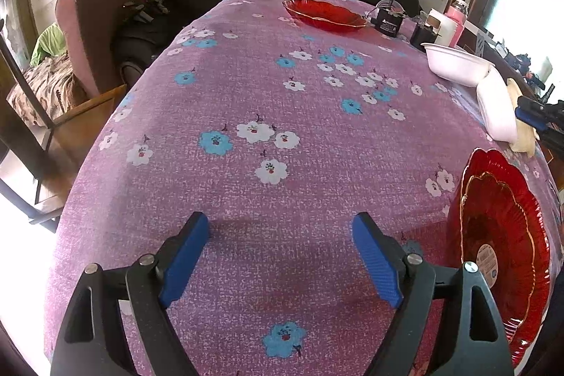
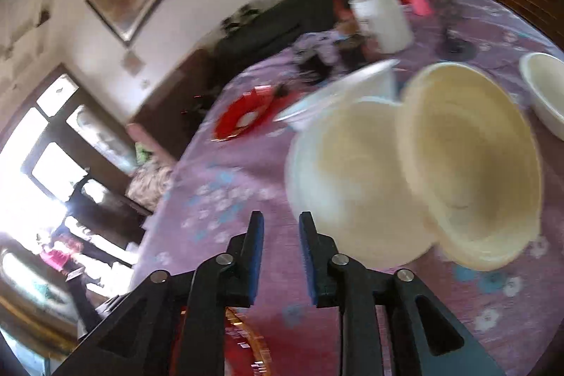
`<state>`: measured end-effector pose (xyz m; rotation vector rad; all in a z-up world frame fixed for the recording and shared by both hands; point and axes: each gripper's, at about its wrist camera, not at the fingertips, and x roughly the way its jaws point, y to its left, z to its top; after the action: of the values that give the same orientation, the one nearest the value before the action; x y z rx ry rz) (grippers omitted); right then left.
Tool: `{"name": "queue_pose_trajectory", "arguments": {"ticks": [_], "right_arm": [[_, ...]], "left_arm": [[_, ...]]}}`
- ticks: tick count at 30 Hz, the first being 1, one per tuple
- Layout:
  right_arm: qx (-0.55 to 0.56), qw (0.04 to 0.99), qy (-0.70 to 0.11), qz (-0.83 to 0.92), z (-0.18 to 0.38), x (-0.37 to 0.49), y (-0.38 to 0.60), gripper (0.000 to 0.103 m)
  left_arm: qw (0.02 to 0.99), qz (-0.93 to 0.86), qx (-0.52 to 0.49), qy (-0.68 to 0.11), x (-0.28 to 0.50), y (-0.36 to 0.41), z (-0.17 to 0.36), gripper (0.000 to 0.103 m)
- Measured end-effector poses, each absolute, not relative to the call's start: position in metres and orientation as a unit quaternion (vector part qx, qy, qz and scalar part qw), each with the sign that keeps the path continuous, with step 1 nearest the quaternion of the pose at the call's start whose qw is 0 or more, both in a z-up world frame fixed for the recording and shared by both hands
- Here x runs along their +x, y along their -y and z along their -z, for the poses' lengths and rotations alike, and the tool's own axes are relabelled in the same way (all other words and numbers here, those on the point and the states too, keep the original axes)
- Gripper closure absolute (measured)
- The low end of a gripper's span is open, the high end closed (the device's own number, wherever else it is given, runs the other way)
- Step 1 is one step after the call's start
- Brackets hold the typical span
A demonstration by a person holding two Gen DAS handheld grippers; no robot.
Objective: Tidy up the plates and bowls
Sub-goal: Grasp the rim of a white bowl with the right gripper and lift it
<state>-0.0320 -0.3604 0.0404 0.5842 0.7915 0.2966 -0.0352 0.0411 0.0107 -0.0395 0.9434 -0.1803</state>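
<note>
Right wrist view is blurred, but it shows the right hand-held gripper (image 2: 281,224) with its jaws a narrow slit apart and nothing between them, not touching any dish. Just ahead and to its right lie 2 pale bowls: a whitish bowl (image 2: 352,178) and a cream bowl (image 2: 469,164) tipped on edge against it, mouths toward the camera. Being round, they offer no long axis; the near rim of the whitish bowl looks the likeliest grasp. A third white bowl (image 2: 546,90) sits further right on the desk (image 2: 218,199).

Left wrist view shows the left hand-held gripper (image 1: 280,228) released wide over bare cloth, a stack of red plates (image 1: 504,256) beside its right finger and another red plate (image 1: 324,14) at the far end. I judge the right hand nearer the bowls, the left nearer the plates.
</note>
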Motion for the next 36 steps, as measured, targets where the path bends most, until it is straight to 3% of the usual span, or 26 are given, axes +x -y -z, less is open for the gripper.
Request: {"name": "queue_pose_trajectory", "arguments": {"ticks": [6,9,24,25,29,34,36], "right_arm": [[0.341,0.852,-0.379,-0.116,-0.015,-0.032,0.398,0.080],[0.292,0.880,-0.375,-0.002,-0.020,-0.035,0.414,0.077],[0.367,0.850,-0.378,0.005,0.014,-0.027,0.441,0.076],[0.361,0.853,-0.378,0.012,0.013,-0.029,0.442,0.075],[0.364,0.848,-0.385,0.018,0.020,-0.029,0.445,0.054],[0.365,0.849,-0.381,-0.028,0.023,-0.023,0.438,0.053],[0.348,0.851,-0.387,-0.067,0.021,-0.020,0.425,0.058]], "left_arm": [[0.886,0.090,-0.015,-0.455,-0.034,-0.039,-0.011,0.019],[0.886,0.090,-0.015,-0.455,-0.034,-0.039,-0.010,0.019],[0.885,0.087,-0.009,-0.456,-0.034,-0.038,-0.011,0.019],[0.885,0.087,-0.009,-0.456,-0.034,-0.038,-0.011,0.019],[0.886,0.087,-0.009,-0.456,-0.035,-0.038,-0.011,0.019],[0.886,0.089,-0.015,-0.455,-0.035,-0.039,-0.011,0.019],[0.886,0.092,-0.020,-0.455,-0.035,-0.041,-0.011,0.019]]}}
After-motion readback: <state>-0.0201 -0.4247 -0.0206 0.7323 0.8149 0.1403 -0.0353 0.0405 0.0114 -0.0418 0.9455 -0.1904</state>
